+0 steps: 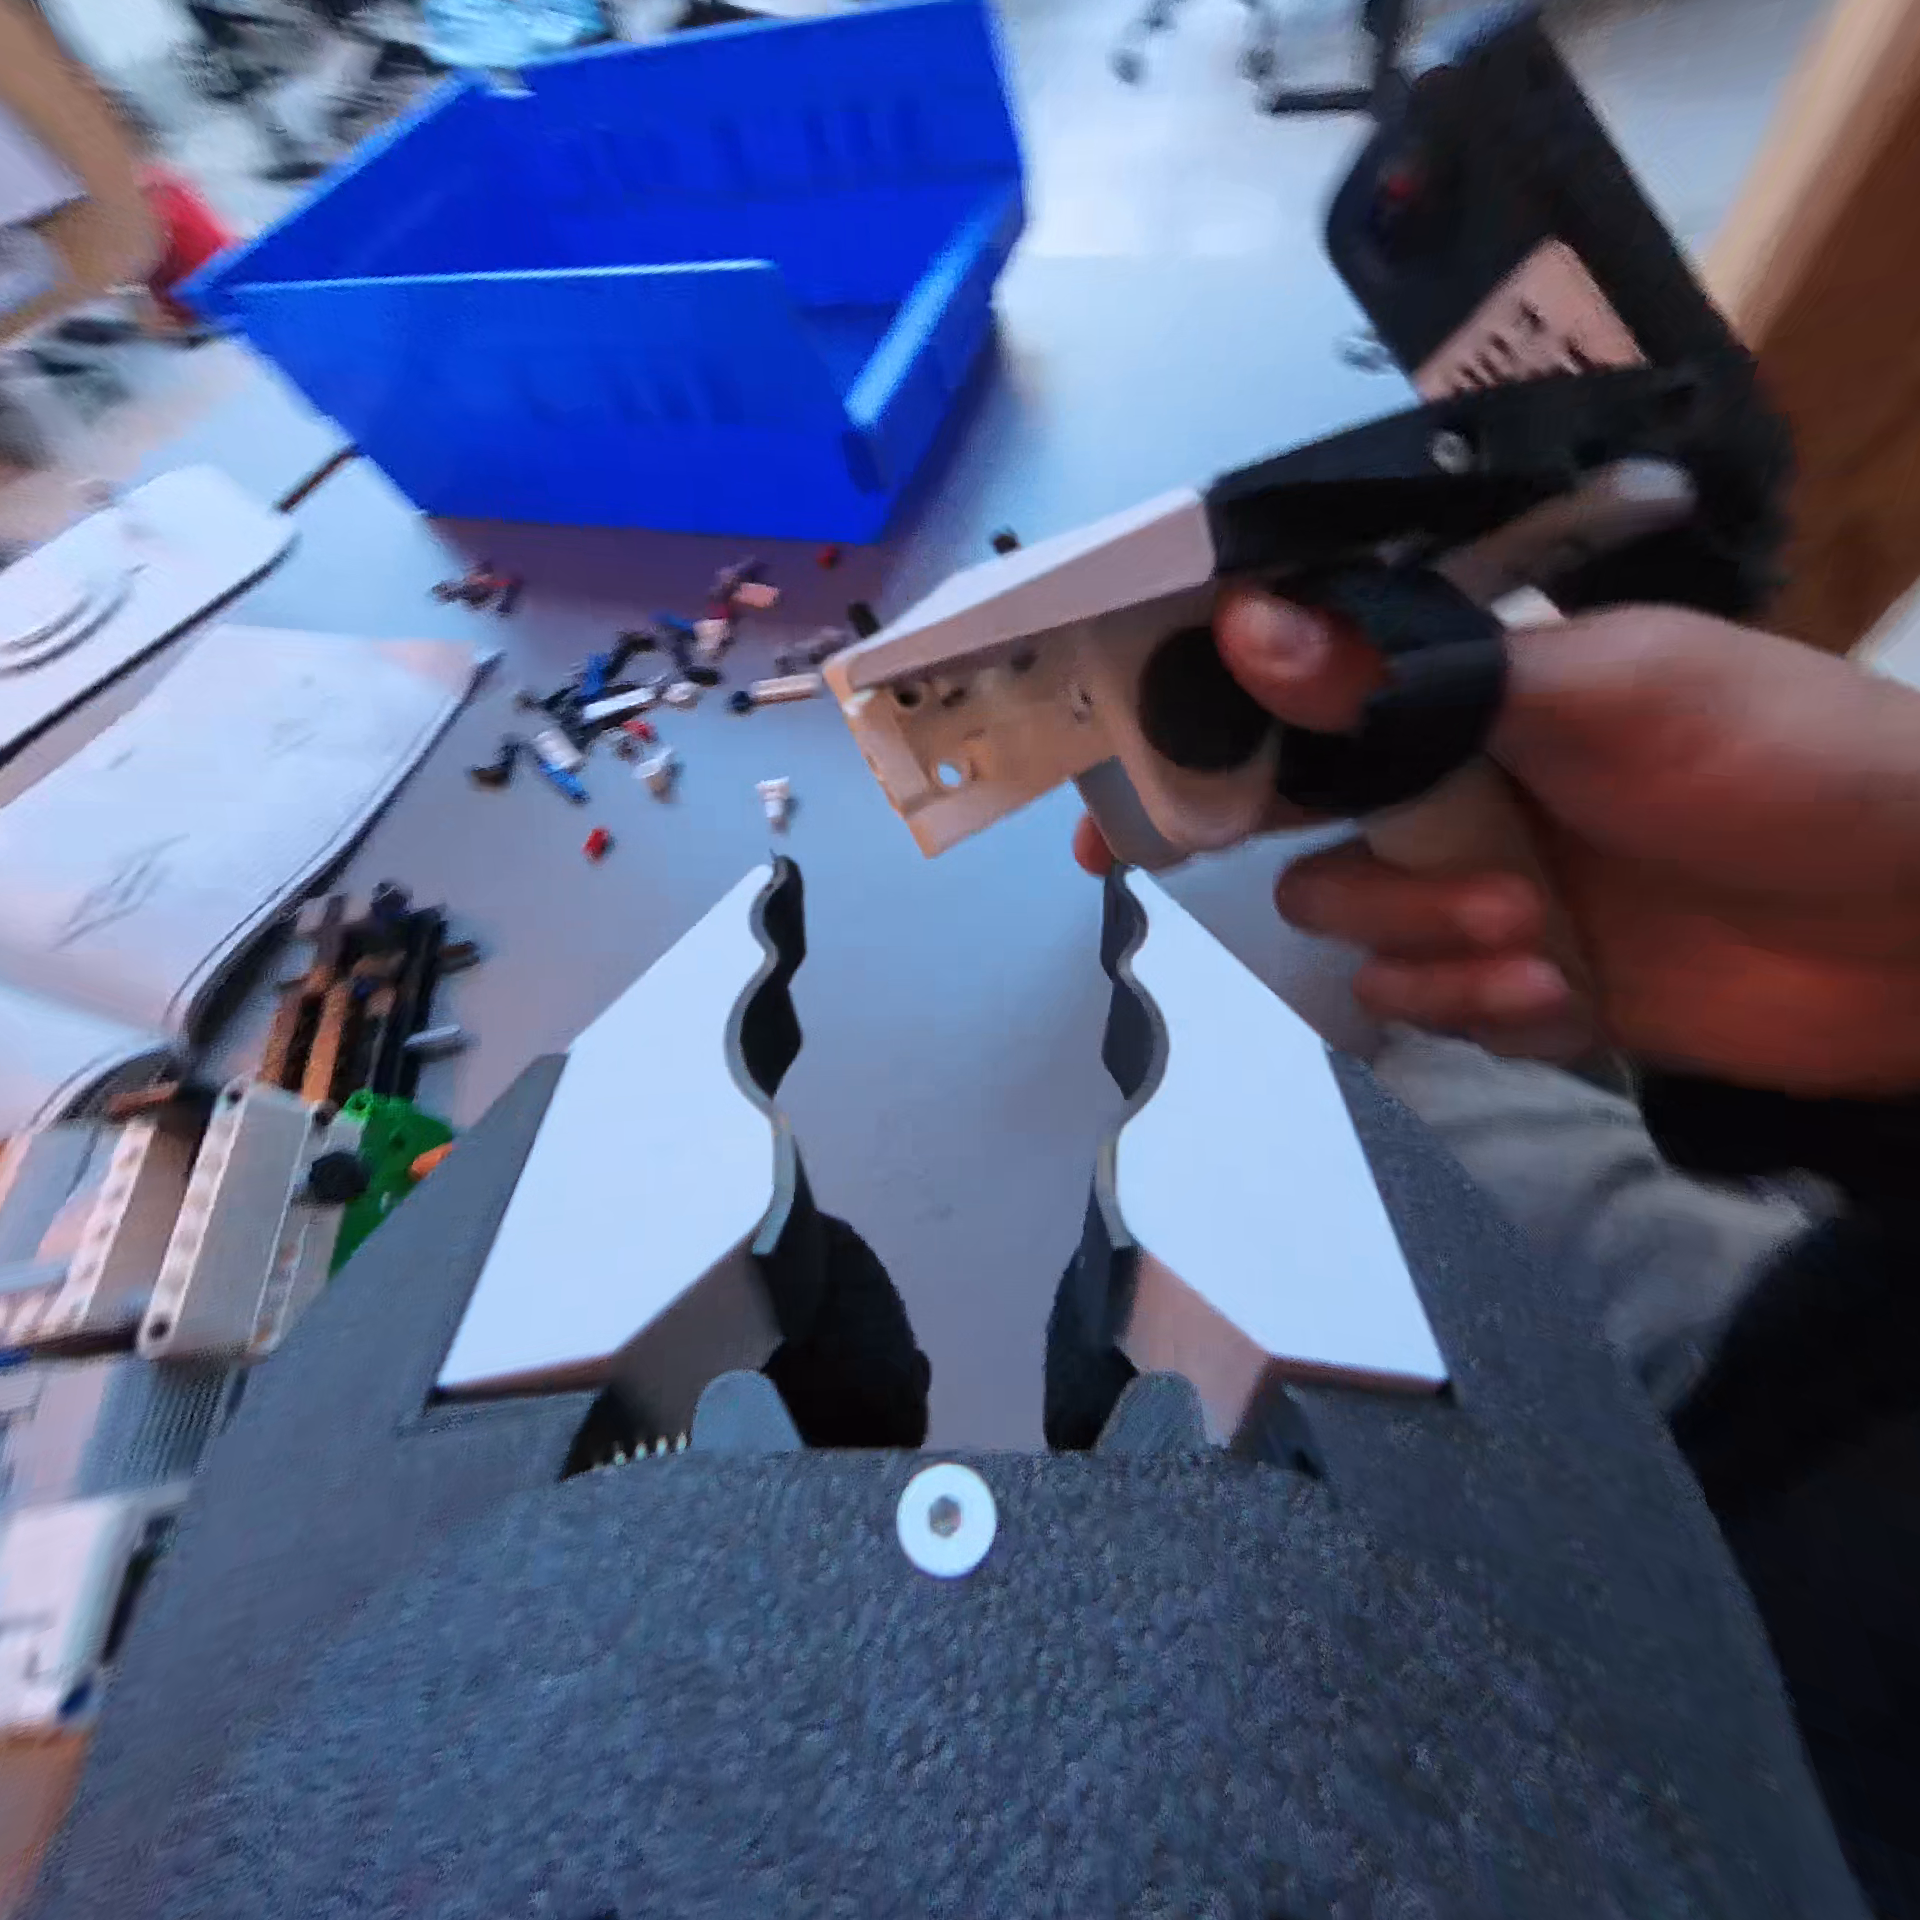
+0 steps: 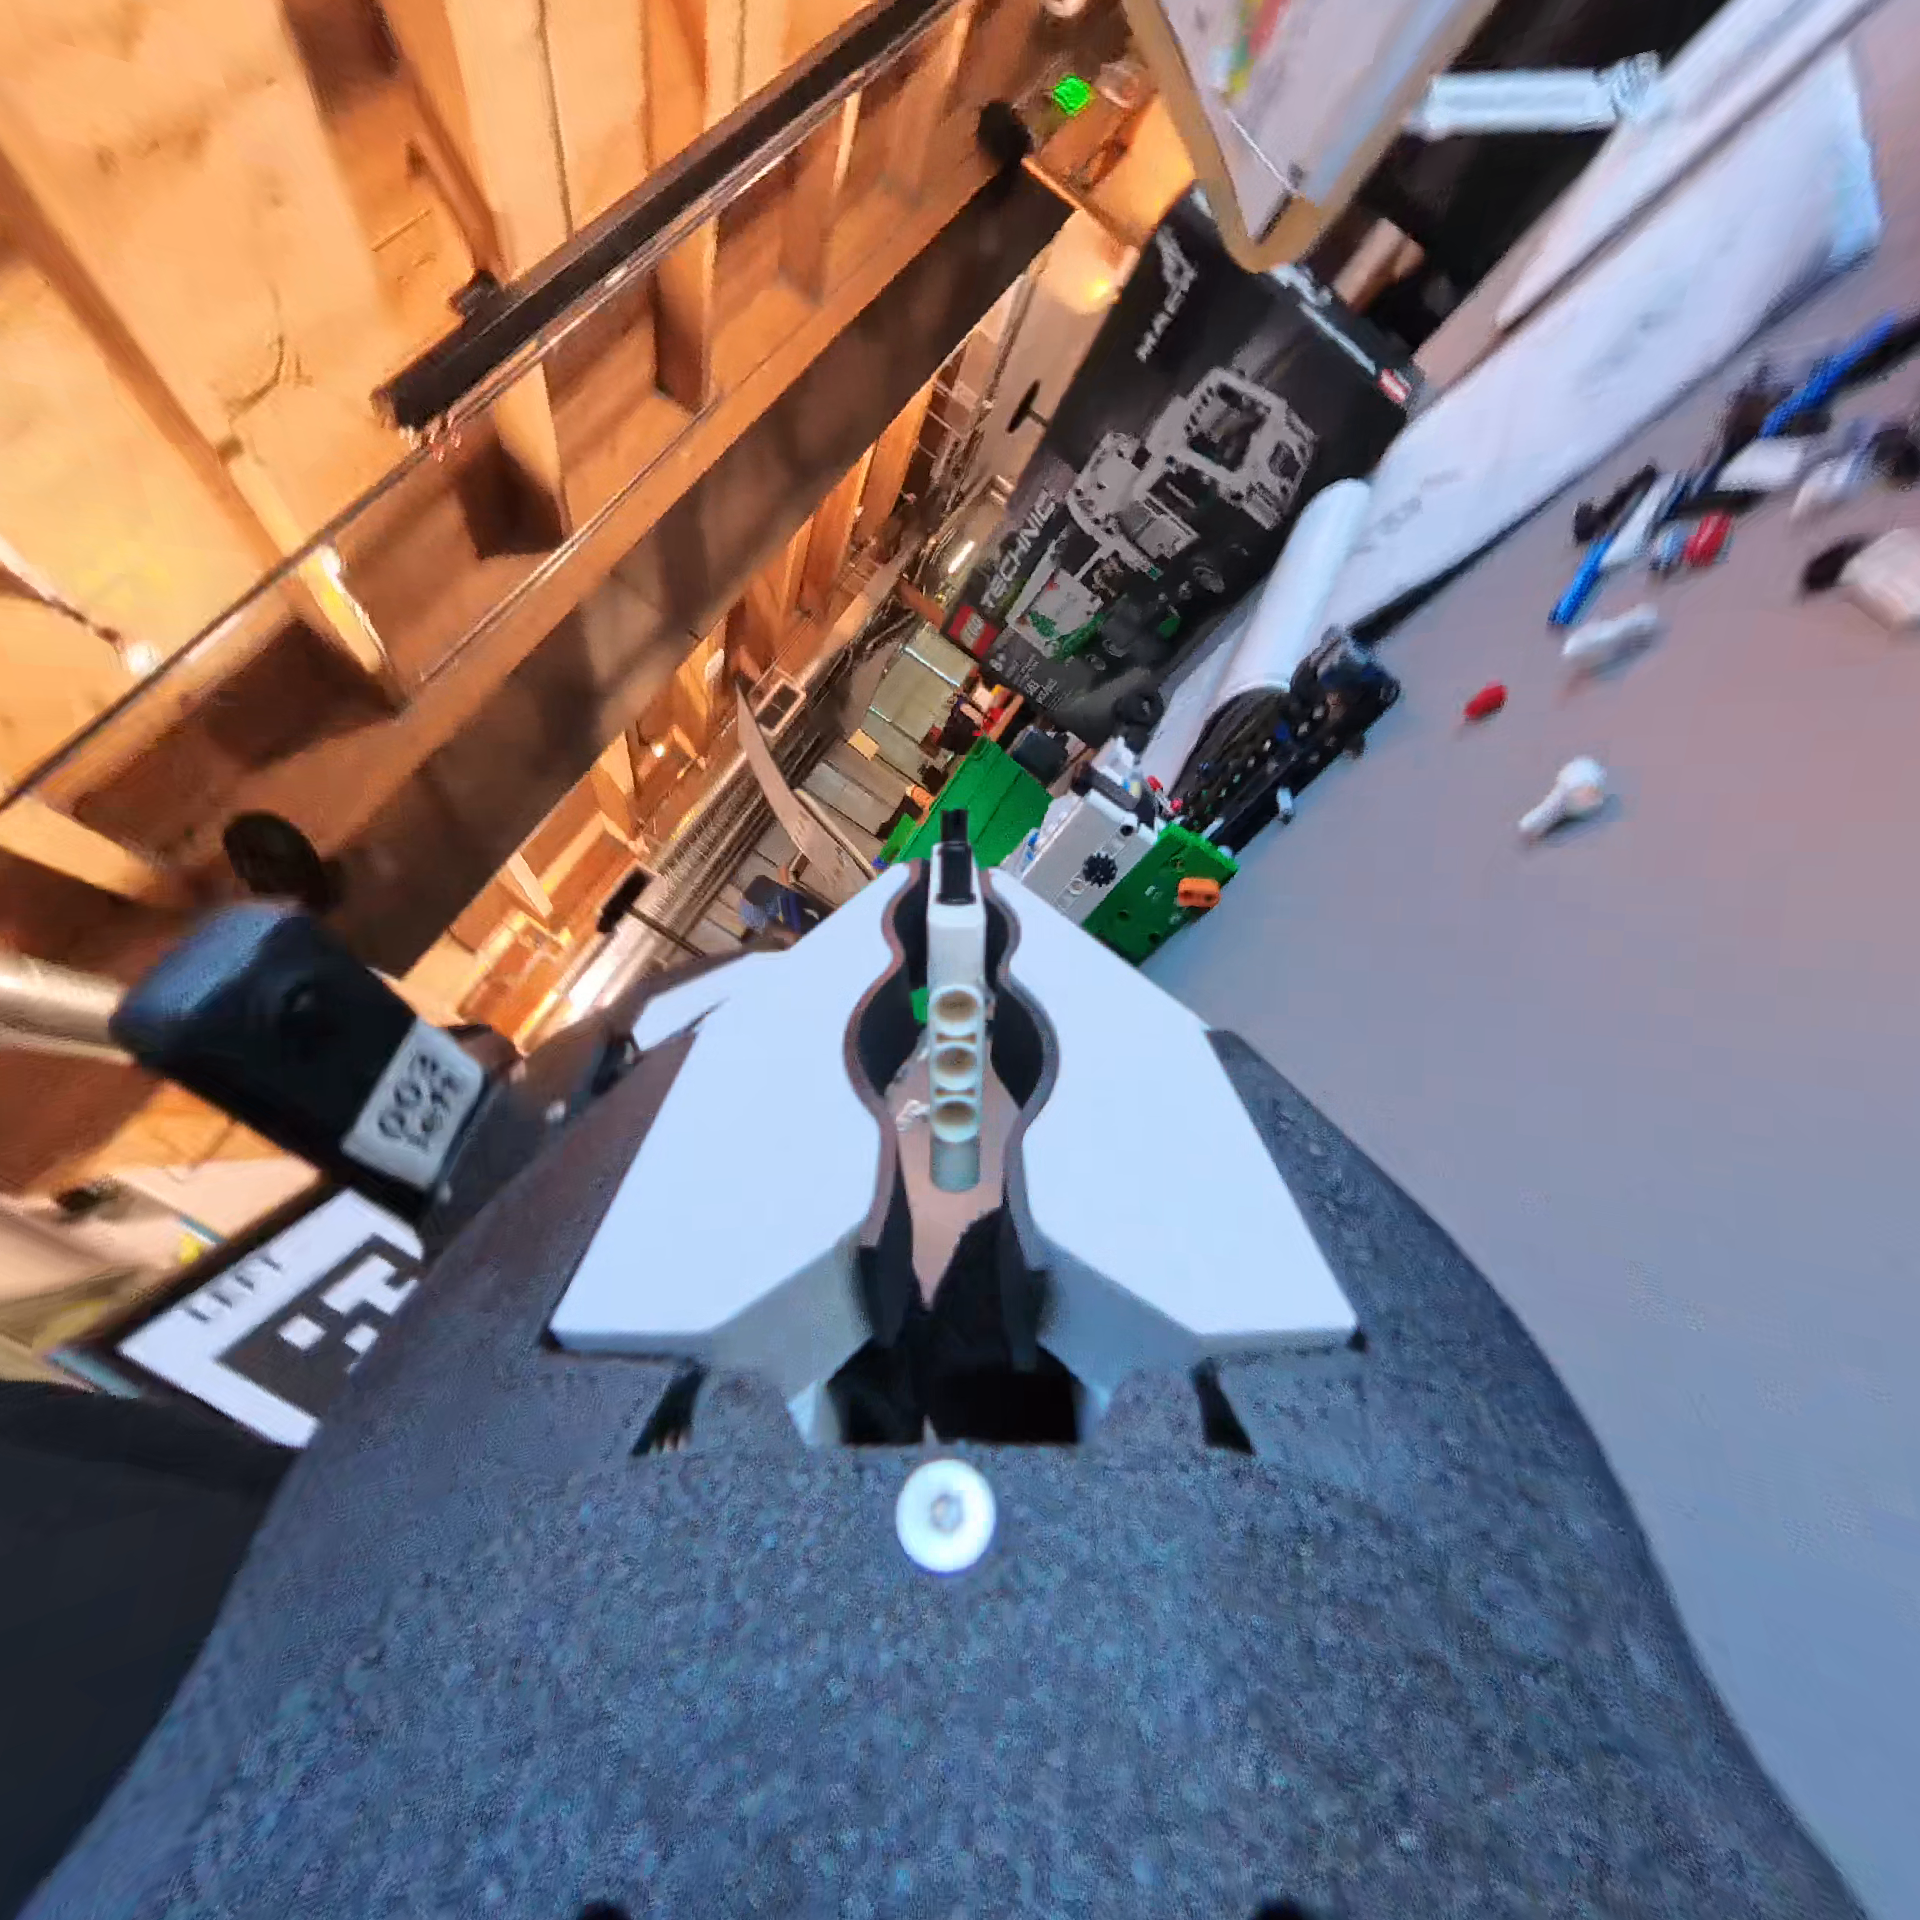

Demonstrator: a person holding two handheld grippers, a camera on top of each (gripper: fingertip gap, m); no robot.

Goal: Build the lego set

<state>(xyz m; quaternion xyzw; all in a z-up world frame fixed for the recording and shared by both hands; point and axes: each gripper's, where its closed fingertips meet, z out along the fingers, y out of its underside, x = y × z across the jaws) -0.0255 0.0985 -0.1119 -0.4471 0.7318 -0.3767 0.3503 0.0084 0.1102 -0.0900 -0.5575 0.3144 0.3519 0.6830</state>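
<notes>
My left gripper [image 1: 948, 883] is open and empty above the grey table. My right gripper [image 2: 951, 894] is shut on a white lego beam [image 2: 954, 1070] with round holes and a black pin at its far end. It holds the beam in the air, tilted. In the left wrist view the right gripper [image 1: 894, 748] shows in a person's hand [image 1: 1621, 831], just ahead and right of my left fingertips. A partly built model of green, white and black parts [image 2: 1132, 873] stands on the table and also shows in the left wrist view [image 1: 260, 1195]. Loose lego pieces [image 1: 644, 686] lie scattered ahead.
A blue bin [image 1: 644, 312] stands behind the loose pieces. Open instruction booklets [image 1: 208, 810] lie at the left. The black lego box [image 2: 1174, 499] stands past the model. A small white piece [image 2: 1564, 800] and a red one [image 2: 1484, 701] lie apart on the table. The left gripper's tips are roughly 4 centimetres from the right gripper's. The small white piece [image 2: 1564, 800] is about equally far from each gripper, around 12 centimetres. It turns up in the left wrist view [image 1: 768, 802] as well.
</notes>
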